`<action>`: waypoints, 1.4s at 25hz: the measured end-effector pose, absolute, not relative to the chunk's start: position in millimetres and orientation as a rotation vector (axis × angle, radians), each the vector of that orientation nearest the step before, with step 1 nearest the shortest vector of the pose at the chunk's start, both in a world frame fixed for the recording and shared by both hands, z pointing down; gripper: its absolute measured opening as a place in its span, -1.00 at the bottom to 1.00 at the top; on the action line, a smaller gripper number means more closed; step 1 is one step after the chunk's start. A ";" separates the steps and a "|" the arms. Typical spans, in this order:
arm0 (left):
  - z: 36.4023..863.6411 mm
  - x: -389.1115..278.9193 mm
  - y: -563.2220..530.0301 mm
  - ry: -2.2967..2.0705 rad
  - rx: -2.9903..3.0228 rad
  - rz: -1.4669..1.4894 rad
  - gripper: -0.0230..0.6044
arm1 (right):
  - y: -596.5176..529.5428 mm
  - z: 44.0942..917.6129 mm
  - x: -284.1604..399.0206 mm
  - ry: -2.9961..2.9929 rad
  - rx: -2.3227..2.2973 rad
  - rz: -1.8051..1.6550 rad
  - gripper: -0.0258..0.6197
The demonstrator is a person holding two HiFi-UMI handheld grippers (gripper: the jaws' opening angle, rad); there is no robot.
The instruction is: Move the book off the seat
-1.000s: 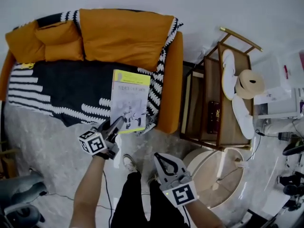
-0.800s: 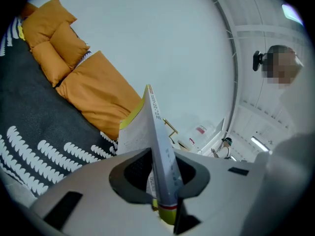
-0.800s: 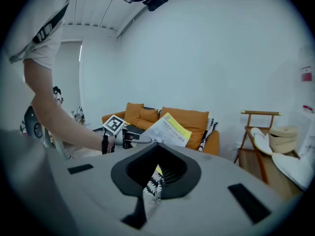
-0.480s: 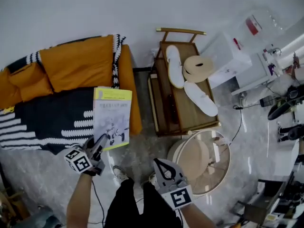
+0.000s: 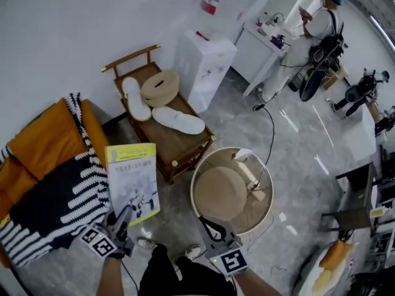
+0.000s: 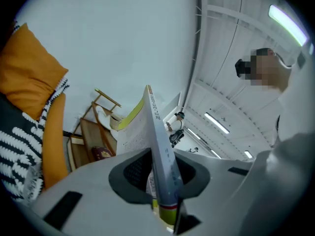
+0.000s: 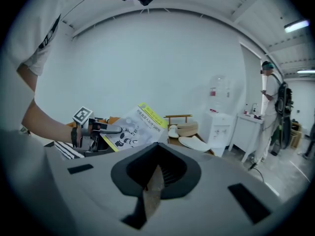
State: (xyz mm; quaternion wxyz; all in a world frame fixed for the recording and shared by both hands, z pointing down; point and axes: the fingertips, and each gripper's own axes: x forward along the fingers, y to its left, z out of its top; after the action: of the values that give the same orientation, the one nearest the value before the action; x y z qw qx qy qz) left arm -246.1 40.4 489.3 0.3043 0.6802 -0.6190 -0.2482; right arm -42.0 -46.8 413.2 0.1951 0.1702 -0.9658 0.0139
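Head view shows the left gripper (image 5: 126, 214) clenched on the lower edge of the book (image 5: 132, 179). It holds the book up in the air, cover upward and off the seat, between the orange sofa (image 5: 46, 140) and the wooden rack (image 5: 179, 147). The right gripper (image 5: 207, 224) hangs empty beside the round table (image 5: 192, 193), its jaws pressed together.

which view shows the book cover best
The head view: the book shows nearly its whole front cover. The left gripper view shows only its spine edge-on in the left claw; the right gripper view shows it small and tilted.
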 end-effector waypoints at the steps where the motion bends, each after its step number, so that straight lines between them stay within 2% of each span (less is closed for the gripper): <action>1: 478.6 -223.8 30.5 -1.604 1.823 -0.673 -0.66 | -55.2 408.0 -19.7 -2.706 0.519 0.041 -0.86; 13: 386.9 1.8 -41.9 -1.301 2.009 -0.600 -0.66 | -96.5 361.4 232.1 -2.701 0.976 0.128 -0.86; 25: 372.9 96.0 -129.8 -0.953 2.133 -0.527 -0.66 | -135.6 350.1 312.2 -2.516 1.330 0.174 -0.86; 35: 408.2 130.8 -162.2 -0.762 2.153 -0.434 -0.66 | -122.8 358.4 315.3 -2.402 1.510 0.220 -0.86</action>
State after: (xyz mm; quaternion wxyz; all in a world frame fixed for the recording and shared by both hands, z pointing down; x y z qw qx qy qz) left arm 130.8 -162.2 408.2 0.3972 0.8500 -0.3007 -0.1711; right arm 315.3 -122.8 358.4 0.1475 0.5247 -0.8349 0.0766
